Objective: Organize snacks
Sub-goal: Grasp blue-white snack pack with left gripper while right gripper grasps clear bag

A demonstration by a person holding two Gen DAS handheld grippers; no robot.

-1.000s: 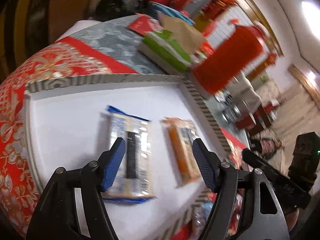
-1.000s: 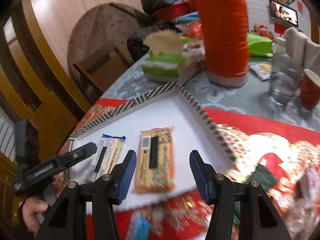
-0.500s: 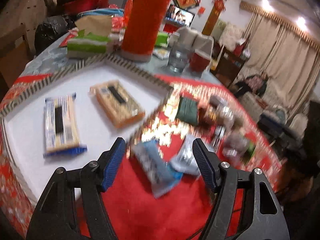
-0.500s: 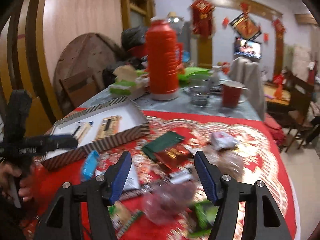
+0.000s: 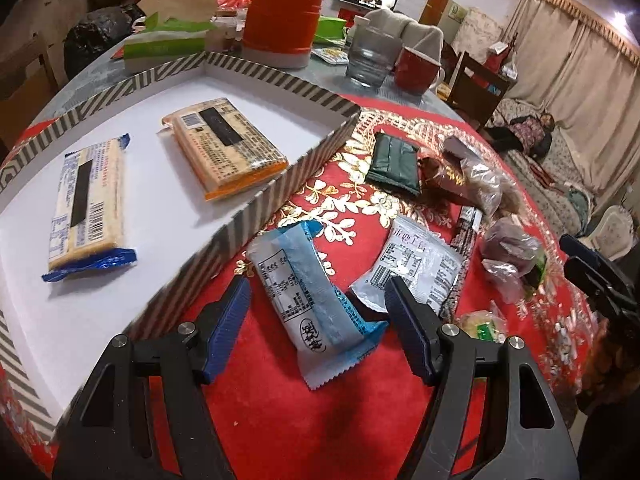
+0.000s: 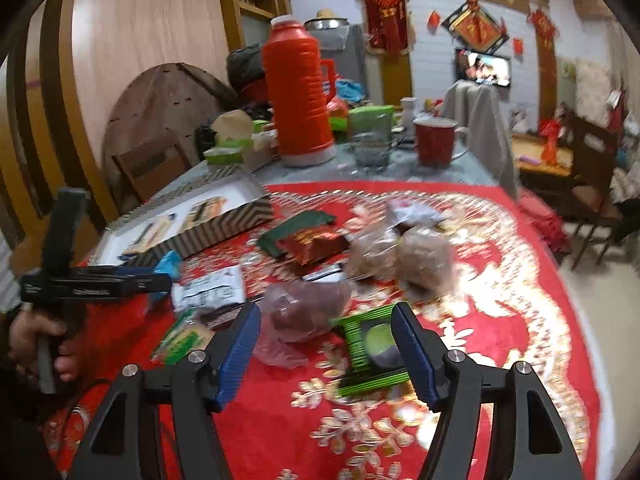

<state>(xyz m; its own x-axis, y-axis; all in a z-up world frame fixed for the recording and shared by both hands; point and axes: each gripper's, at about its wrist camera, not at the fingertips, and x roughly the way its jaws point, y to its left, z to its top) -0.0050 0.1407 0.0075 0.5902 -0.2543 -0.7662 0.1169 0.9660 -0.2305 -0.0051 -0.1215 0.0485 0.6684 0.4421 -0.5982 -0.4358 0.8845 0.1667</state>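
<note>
Left gripper [image 5: 316,312] ribbed fingers spread over crinkly pale-blue packet [image 5: 310,304], right gripper [image 6: 326,344] fingers just widened, empty, beside striped green sachet [image 6: 370,354]

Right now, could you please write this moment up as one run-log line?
left gripper: open over light-blue snack packet | right gripper: open, just widened, empty, near green packet | striped tray: two cracker packs
</note>
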